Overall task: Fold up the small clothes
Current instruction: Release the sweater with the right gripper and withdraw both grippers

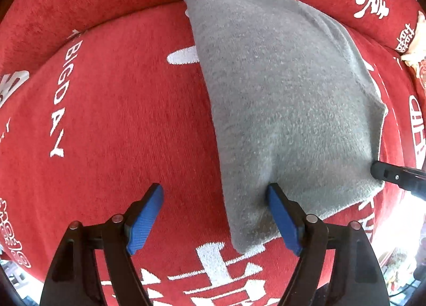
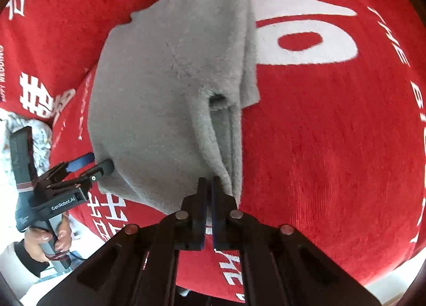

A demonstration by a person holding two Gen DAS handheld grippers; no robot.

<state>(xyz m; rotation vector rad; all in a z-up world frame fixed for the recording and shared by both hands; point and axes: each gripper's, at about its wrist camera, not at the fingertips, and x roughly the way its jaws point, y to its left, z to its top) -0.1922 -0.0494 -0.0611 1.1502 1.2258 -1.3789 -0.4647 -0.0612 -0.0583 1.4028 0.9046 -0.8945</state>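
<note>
At the near edge of the grey garment (image 2: pixel 170 87), the right gripper (image 2: pixel 209 186) is clamped shut on a fold of the fabric. The left gripper (image 1: pixel 215 215) stands wide open, one finger (image 1: pixel 279 212) resting on the cloth. The garment lies partly folded on the red printed cover (image 1: pixel 111 124). Judging by this, a fold is under way; next, the left likely needs to pinch its edge.

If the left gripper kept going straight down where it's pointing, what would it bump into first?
Probably the grey cloth: one open jaw of the left gripper already sits at its edge, the other over the red cover. Depth is hard to judge.
</note>
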